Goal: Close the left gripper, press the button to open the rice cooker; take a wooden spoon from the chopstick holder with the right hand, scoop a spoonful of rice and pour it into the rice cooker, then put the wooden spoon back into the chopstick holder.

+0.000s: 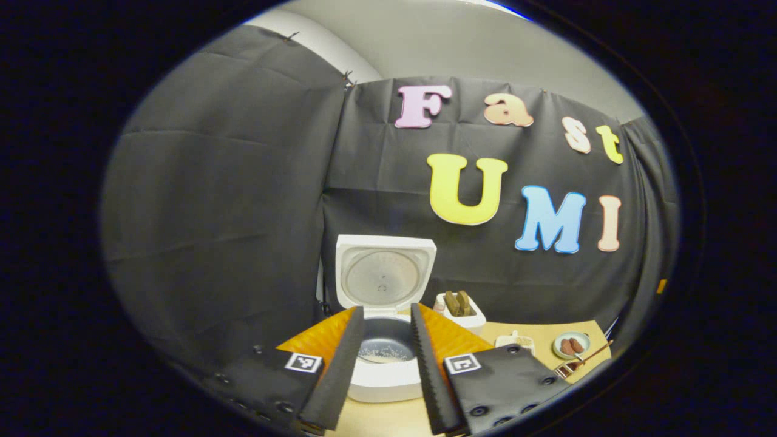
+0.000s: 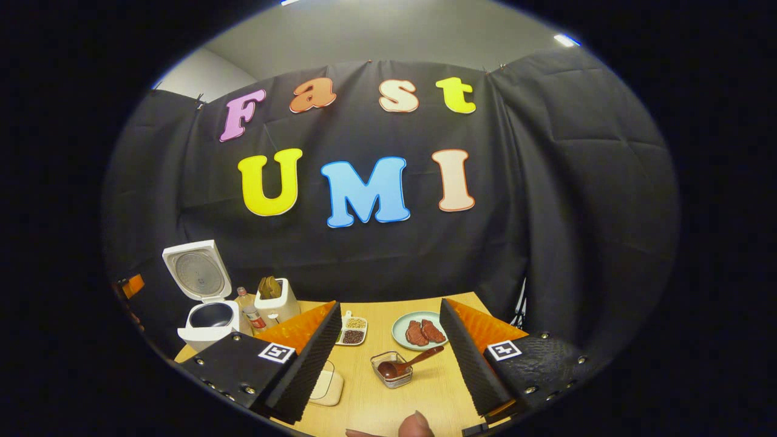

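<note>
A fingertip (image 2: 416, 423) shows at the bottom edge of the right gripper view. The right tool (image 2: 388, 352) stands wide open, empty, above the worktop (image 2: 376, 403). The wooden spoon (image 2: 408, 363) lies straight ahead between its fingers, bowl resting in a small wire basket (image 2: 391, 370), handle rising away to the right toward the plate (image 2: 400, 331). The right tool is judged nearer. The left tool (image 1: 388, 358), open and empty, frames the rice cooker (image 1: 388, 379), lid (image 1: 383, 276) raised, rice inside; the chopstick holder (image 1: 464, 311) stands right of the cooker.
</note>
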Demonstrator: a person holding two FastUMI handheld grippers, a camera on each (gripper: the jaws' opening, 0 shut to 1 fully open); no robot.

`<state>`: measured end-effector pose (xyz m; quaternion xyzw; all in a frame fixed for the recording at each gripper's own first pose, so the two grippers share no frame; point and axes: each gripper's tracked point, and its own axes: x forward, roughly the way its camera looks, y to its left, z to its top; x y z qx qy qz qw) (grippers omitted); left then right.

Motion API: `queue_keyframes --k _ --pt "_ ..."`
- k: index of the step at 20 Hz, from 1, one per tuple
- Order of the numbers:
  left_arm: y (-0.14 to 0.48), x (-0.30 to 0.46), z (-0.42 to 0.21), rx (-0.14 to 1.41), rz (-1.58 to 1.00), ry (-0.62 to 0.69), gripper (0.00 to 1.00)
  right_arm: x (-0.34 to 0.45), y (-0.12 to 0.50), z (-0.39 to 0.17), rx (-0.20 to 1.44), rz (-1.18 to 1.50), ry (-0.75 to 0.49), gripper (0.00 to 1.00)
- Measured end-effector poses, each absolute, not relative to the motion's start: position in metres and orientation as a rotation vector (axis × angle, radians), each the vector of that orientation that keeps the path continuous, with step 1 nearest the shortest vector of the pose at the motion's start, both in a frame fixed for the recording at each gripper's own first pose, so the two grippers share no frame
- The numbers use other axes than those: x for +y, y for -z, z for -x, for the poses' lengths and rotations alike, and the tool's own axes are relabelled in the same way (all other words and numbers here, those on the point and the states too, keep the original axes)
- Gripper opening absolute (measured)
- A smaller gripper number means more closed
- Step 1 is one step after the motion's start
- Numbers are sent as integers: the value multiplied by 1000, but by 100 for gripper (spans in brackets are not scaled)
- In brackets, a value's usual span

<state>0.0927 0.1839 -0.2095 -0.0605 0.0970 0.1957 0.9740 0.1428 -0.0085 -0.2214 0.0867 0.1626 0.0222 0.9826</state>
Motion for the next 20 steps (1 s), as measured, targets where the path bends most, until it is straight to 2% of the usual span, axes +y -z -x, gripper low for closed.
queue_keyframes --k 3,4,6,11,16,18,19,20 --pt "179 153 -62 185 55 -420 79 -27 276 -163 377 -227 -72 99" --pt "170 142 -51 185 37 -430 95 -34 296 -170 391 -246 -78 99" --pt "158 122 -30 191 11 -458 92 -48 330 -183 415 -301 -83 99" --pt "151 60 4 252 14 -463 91 -71 402 -217 465 -427 -83 98" --pt "160 19 8 327 -20 -423 92 -46 462 -238 553 -523 -149 98" --pt "161 17 14 348 -23 -433 96 -32 477 -246 577 -554 -178 96" --pt "160 18 20 355 -30 -442 92 -25 483 -252 588 -566 -189 96" --pt "161 22 27 361 -38 -456 96 -19 485 -253 607 -595 -205 86"
